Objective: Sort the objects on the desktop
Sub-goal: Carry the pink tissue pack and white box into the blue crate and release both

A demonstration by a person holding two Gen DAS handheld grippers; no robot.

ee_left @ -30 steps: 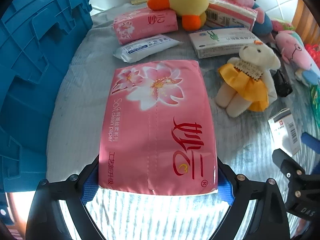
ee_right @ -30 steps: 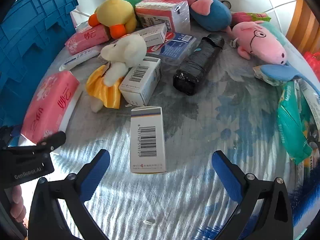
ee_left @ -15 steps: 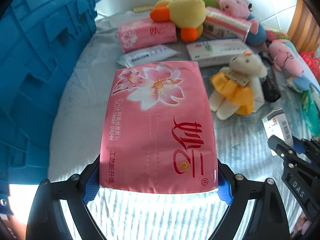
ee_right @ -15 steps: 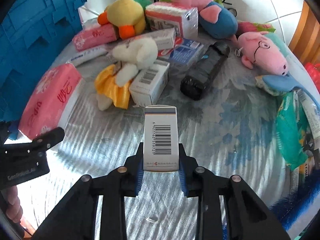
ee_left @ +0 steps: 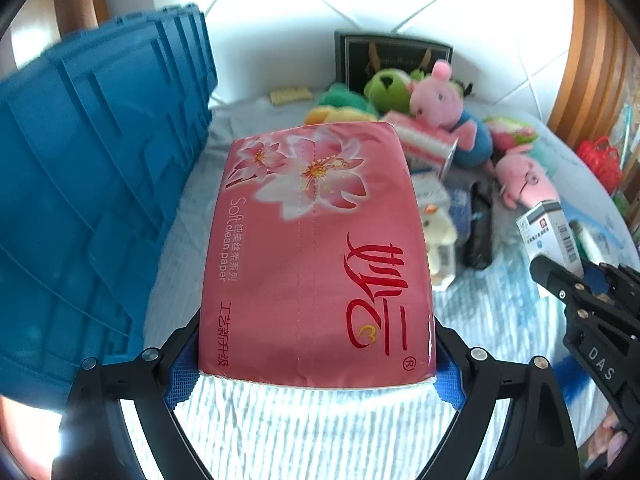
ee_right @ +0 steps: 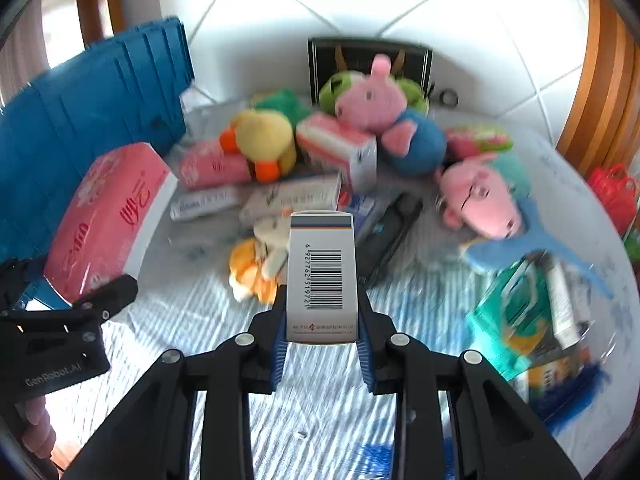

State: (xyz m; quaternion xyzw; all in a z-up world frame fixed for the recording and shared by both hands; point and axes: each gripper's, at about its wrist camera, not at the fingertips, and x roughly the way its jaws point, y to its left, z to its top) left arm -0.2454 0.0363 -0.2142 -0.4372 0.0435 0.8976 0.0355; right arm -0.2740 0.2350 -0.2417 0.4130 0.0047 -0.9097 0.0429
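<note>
My left gripper point(ee_left: 316, 376) is shut on a large pink tissue pack point(ee_left: 316, 248) printed with white flowers, and holds it raised above the table. The same tissue pack point(ee_right: 108, 216) shows at the left of the right wrist view, beside the blue crate. My right gripper point(ee_right: 322, 340) is shut on a small white medicine box point(ee_right: 322, 276) with a barcode, lifted off the cloth. That medicine box point(ee_left: 550, 236) also appears at the right edge of the left wrist view, with the right gripper's black fingers below it.
A big blue crate point(ee_left: 80, 200) stands at the left. Further back lie a yellow duck plush point(ee_right: 264, 144), pink pig plushes point(ee_right: 480, 196), a bear in an orange dress point(ee_right: 260, 260), more tissue packs, boxes and a black folded umbrella point(ee_right: 392, 232). Green packets point(ee_right: 520, 312) lie right.
The right gripper closed on the barcode box and lifted it off the cloth. The left gripper rose with the pink tissue pack and tilted up, bringing the crate's rim and the wall into view.
</note>
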